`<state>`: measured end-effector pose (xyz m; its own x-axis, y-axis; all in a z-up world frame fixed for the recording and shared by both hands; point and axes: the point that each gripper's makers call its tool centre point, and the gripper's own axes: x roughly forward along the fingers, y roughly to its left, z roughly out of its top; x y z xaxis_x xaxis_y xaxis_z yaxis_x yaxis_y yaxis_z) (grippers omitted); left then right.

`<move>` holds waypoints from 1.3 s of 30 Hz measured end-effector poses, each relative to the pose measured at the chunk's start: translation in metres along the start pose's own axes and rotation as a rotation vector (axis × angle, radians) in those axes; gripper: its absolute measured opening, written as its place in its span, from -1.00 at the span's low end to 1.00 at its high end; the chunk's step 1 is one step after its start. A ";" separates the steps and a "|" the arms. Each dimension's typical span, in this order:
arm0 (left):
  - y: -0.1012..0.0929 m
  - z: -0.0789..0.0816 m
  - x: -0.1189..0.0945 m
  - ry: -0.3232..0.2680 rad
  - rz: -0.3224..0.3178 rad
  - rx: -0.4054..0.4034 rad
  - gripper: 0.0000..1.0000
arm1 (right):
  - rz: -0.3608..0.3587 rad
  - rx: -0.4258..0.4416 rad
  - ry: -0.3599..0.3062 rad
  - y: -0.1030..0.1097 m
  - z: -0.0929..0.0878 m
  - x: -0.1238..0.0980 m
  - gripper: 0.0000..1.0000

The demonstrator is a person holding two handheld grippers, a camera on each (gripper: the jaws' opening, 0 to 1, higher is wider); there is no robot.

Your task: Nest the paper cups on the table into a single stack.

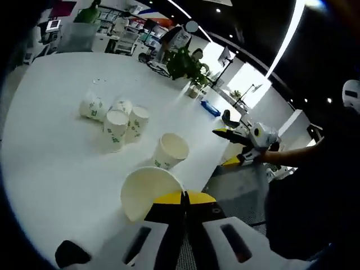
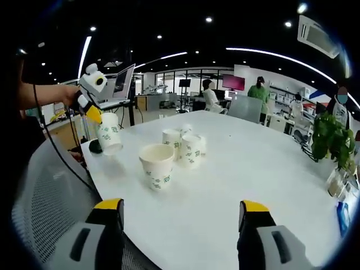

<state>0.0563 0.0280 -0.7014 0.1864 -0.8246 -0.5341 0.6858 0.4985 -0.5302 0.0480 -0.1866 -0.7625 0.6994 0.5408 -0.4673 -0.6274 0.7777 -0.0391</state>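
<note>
Cups: one gripped by left tool, lifted off surface at near left edge; single cup near, cluster beyond it. Right tool open, holding nothing.

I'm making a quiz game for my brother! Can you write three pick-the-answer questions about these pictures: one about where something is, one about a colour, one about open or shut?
1. Where does the leafy plant stand?
A on the white table
B on the floor
C on a chair

2. What colour are the right gripper tips?
A red
B yellow
C blue

3. The left gripper is:
A wide open
B shut on a paper cup
C shut on nothing

Answers: A, its pot sits near the table's far edge; B, both tips are yellow; B, its jaws pinch the cup's rim.
</note>
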 end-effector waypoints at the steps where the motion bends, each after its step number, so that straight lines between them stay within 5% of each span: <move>1: -0.001 0.001 0.001 0.001 -0.001 0.002 -1.00 | 0.002 -0.001 0.000 0.000 0.000 0.000 0.70; 17: -0.025 0.035 0.026 -0.019 -0.030 0.103 -1.00 | 0.019 0.010 0.001 0.003 0.000 0.001 0.74; 39: -0.028 0.064 0.062 -0.014 -0.025 0.183 -1.00 | -0.004 0.009 0.004 -0.001 -0.001 0.000 0.71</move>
<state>0.0940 -0.0547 -0.6777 0.1768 -0.8404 -0.5123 0.8066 0.4220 -0.4139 0.0483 -0.1880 -0.7636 0.7007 0.5362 -0.4707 -0.6214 0.7828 -0.0332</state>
